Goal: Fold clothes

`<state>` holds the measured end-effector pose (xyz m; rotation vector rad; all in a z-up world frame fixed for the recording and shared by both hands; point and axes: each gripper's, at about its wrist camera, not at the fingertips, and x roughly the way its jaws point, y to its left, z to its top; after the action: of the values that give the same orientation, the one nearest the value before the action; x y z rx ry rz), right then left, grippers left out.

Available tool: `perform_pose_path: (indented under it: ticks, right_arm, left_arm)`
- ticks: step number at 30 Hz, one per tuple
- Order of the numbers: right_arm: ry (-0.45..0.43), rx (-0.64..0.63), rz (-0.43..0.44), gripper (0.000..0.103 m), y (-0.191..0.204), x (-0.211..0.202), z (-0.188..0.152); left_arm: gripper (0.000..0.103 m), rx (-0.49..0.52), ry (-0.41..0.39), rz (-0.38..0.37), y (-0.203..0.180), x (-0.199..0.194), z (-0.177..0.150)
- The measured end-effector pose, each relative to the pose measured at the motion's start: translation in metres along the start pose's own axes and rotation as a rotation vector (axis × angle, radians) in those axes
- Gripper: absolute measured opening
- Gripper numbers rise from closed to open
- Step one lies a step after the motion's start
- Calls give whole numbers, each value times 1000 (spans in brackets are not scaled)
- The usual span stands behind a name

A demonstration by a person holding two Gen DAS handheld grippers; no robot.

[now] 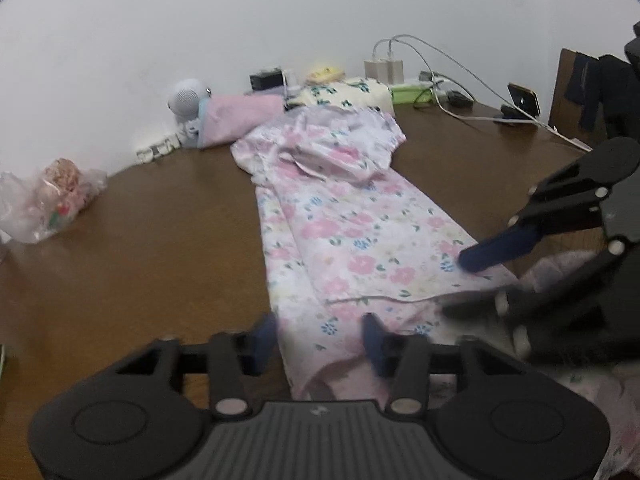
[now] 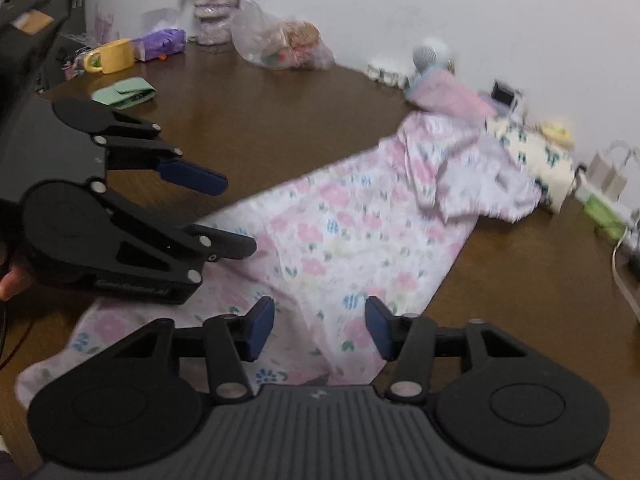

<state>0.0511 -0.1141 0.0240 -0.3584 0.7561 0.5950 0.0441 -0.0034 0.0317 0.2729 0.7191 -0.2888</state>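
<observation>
Lying lengthwise on the brown counter (image 1: 140,264), the floral garment (image 1: 344,240) is folded narrow, w/ its top bunched toward 12 o'clock. Left gripper (image 1: 320,340) hovers over the near hem, jaws released, nothing betw. them. Right gripper (image 2: 320,328) is also spread wide over the hem, gripping nothing. At 12 o'clock sit a pink pillow (image 1: 236,116) & cream folded cloth (image 1: 348,92); plastic bag (image 1: 44,208) at 9 o'clock.
</observation>
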Motion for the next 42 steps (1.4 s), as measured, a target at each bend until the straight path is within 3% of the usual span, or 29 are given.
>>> perform_pose_path:
  ticks: [1,2,7,10,12,13,14,16,18,21,22,24,25,26,28,30,33,36,39,41,42]
  right_arm:
    - [-9,43,-12,14,-5,0,-2]
    - [-24,93,-24,7,-12,-2,-4]
    - [-111,350,-71,1,-48,-32,-21]
    - [-136,424,-91,1,-56,-58,-42]
    - [-108,440,-71,9,-55,-69,-54]
    - [-97,426,-64,22,-51,-75,-59]
    - [-95,401,-63,48,-46,-82,-63]
    - [-97,367,-64,65,-35,-96,-73]
    - [-82,359,-42,65,-28,-106,-83]
    - [-66,352,-6,67,-19,-109,-94]
    - [-58,346,-2,67,-16,-108,-97]
    - [-42,334,5,57,-10,-106,-102]
    - [-39,329,8,41,-8,-105,-104]
    - [-39,323,10,23,-7,-104,-105]
    - [-35,322,15,14,-5,-103,-108]
    - [-31,323,13,10,-3,-102,-113]
    - [-46,337,12,5,-6,-102,-117]
    - [-66,344,6,5,-5,-105,-115]
    - [-148,298,94,16,5,-119,-107]
    - [-206,227,218,67,22,-128,-100]
    - [-221,197,271,72,31,-130,-97]
  left_arm:
    - [7,-18,7,-4,1,5,-2]
    - [6,-38,13,-9,3,9,-4]
    - [2,-158,14,1,25,1,-23]
    - [9,-214,-14,-11,32,-19,-37]
    - [20,-252,-44,-22,34,-39,-43]
    - [38,-268,-59,-31,35,-50,-45]
    - [60,-266,-73,-61,32,-63,-45]
    - [78,-248,-127,-92,16,-91,-46]
    - [88,-191,-144,-106,-10,-102,-43]
    - [89,-59,-124,-105,-58,-100,-36]
    - [86,-9,-101,-64,-69,-91,-36]
    - [48,80,-54,10,-90,-74,-35]
    - [11,59,-24,14,-86,-69,-36]
    - [7,29,0,15,-80,-66,-36]
    - [6,-113,-46,5,-48,-80,-45]
    - [7,-247,-115,48,-16,-102,-61]
    - [8,-432,-179,200,26,-130,-88]
    - [8,-467,-155,251,41,-139,-98]
    - [5,-403,-169,176,31,-134,-71]
    - [4,-351,-177,116,22,-129,-47]
    - [4,-325,-181,85,18,-127,-35]
